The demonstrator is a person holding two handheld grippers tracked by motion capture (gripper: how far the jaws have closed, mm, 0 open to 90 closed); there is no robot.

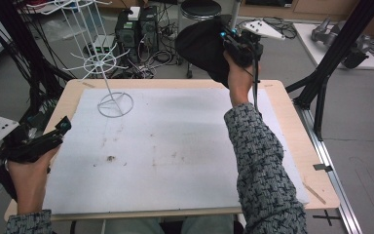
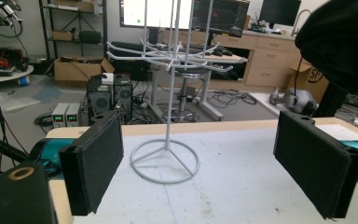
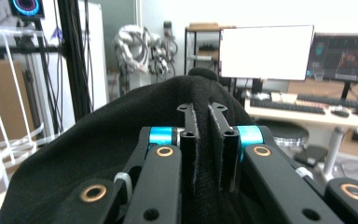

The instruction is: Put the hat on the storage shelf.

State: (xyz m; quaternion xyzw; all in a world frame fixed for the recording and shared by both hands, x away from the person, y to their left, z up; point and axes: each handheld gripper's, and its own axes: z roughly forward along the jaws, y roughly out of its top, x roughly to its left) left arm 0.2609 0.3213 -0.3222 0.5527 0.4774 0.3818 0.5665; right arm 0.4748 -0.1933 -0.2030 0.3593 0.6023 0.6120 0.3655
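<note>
The left hand-held gripper [image 1: 53, 135] is waiting spread wide at the tabletop's [image 1: 175, 146] nine o'clock edge. Past it, at one o'clock, the right hand-held gripper [image 1: 233, 41] is pinching a black hat [image 1: 199, 46] aloft. Hanging it well probably means approaching the white wire rack [image 1: 108, 63] at eleven o'clock slowly, the hat's opening over a prong.

One black knit hat [image 1: 202, 46] is clamped between the right gripper [image 3: 204, 140] fingers. One white wire rack [image 1: 108, 63] stands on the tabletop [image 1: 175, 146] ahead of the spread left gripper [image 2: 214, 163] fingers. Two grippers, one tabletop.
</note>
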